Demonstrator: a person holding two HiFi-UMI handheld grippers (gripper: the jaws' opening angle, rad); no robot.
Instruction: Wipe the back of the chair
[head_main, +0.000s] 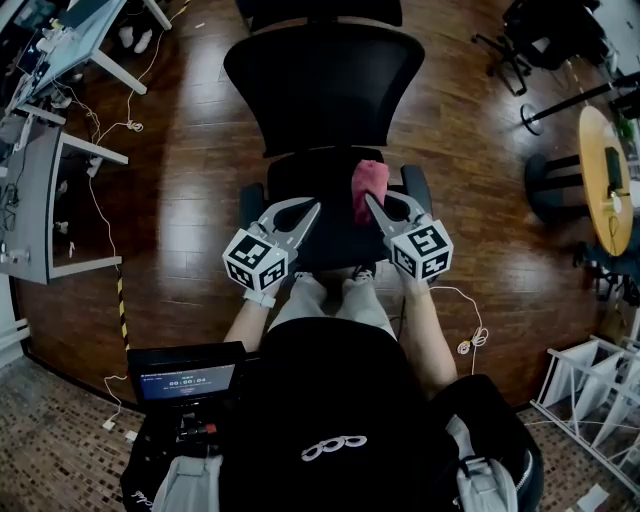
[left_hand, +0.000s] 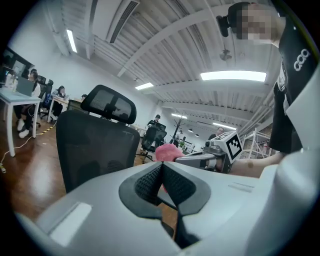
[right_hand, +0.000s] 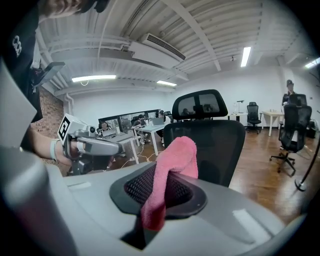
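1. We hold the pink cloth (right_hand: 172, 160) pinched in the right gripper (head_main: 376, 203). Its jaws are closed on the cloth's lower part, and the free end stands up and folds over above them. The left gripper (head_main: 312, 208) has its jaws pressed together with nothing between them.
2. Both grippers hover over the seat (head_main: 335, 240) of the chair. The chair back (head_main: 325, 85), the thing we must wipe, stands beyond them and apart from the cloth. By our reading, the wiping has not begun.
3. To do it well, we think the folded end should go flat against the back near its top edge, then be drawn across in overlapping passes, working downward. Only a small flap stands clear of the jaws, so we would tilt the gripper to let the cloth meet the surface, not the hard jaw tips.
4. The empty gripper could steady the chair by an armrest (head_main: 252, 205). It looks like an office chair on a smooth wooden floor (head_main: 180, 200), and it may turn or roll under pressure.
5. The cloth looks soft and fluffy, like towelling, and should bend to a curve. The back is a broad, black, gently curved panel that seems to be mesh, narrowing downward, with a separate headrest (right_hand: 200, 106) above. Mesh may snag the nap, so light pressure seems wise.
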